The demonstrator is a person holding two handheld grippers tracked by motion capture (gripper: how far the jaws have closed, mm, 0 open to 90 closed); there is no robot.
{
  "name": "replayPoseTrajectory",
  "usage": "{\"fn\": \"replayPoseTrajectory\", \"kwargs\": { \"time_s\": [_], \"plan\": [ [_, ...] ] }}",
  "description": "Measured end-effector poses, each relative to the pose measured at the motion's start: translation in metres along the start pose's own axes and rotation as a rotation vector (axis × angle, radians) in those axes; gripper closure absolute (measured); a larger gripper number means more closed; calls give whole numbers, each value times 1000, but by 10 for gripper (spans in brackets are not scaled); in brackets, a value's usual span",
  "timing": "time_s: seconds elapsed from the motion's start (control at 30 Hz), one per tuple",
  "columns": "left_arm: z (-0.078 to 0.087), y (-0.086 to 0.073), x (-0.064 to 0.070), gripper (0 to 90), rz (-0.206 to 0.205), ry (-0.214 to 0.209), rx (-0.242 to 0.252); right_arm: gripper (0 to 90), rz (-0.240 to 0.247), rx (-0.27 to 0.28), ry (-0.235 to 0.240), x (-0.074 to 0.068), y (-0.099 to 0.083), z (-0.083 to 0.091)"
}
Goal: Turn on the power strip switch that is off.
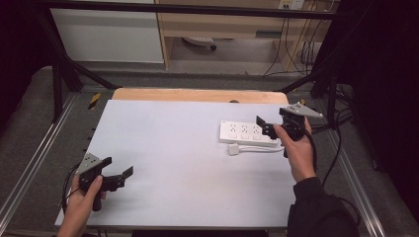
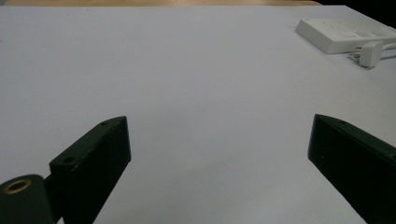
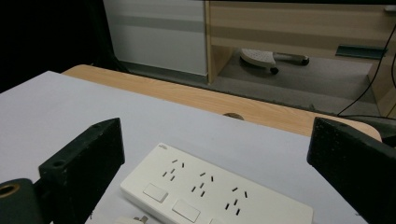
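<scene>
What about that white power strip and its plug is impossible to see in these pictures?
- Power strip: its right end, high view, hidden behind the right gripper.
- Plug: right gripper view, cut off by the bottom edge.
- Strip's switch markings: too small, every view.

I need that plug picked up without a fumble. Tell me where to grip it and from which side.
Grip the white plug across its blocky body, coming from above with the right gripper, the nearer one. It lies flat beside the power strip, and its cable trails right, so avoid that end.
</scene>
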State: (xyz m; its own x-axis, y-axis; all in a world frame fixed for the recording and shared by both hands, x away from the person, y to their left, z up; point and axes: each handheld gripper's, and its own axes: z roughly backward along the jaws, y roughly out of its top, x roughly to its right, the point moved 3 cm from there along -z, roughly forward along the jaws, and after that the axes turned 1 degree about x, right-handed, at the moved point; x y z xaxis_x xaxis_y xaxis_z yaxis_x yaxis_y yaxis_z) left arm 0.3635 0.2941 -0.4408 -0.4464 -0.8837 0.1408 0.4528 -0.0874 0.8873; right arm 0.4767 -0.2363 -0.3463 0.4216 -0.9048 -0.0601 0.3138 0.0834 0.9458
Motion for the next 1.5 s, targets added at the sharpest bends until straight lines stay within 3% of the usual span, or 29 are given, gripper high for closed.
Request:
{"fn": "replayPoseTrajectory", "kwargs": {
  "time_s": [0.6,0.97,1.2,1.5],
  "plan": [
    [-1,0,1,59,-5,-5,-7,79,-9,-11,11,-6,-2,-22],
    [-1,-1,1,59,-4,-6,-10,186,-46,-14,46,-8,-4,-30],
    [-2,-1,2,59,-4,-8,-12,194,-45,-24,51,-10,-5,-34],
    [-2,-1,2,59,-7,-10,-15,290,-43,-42,66,-15,-8,-38]
  ]
}}
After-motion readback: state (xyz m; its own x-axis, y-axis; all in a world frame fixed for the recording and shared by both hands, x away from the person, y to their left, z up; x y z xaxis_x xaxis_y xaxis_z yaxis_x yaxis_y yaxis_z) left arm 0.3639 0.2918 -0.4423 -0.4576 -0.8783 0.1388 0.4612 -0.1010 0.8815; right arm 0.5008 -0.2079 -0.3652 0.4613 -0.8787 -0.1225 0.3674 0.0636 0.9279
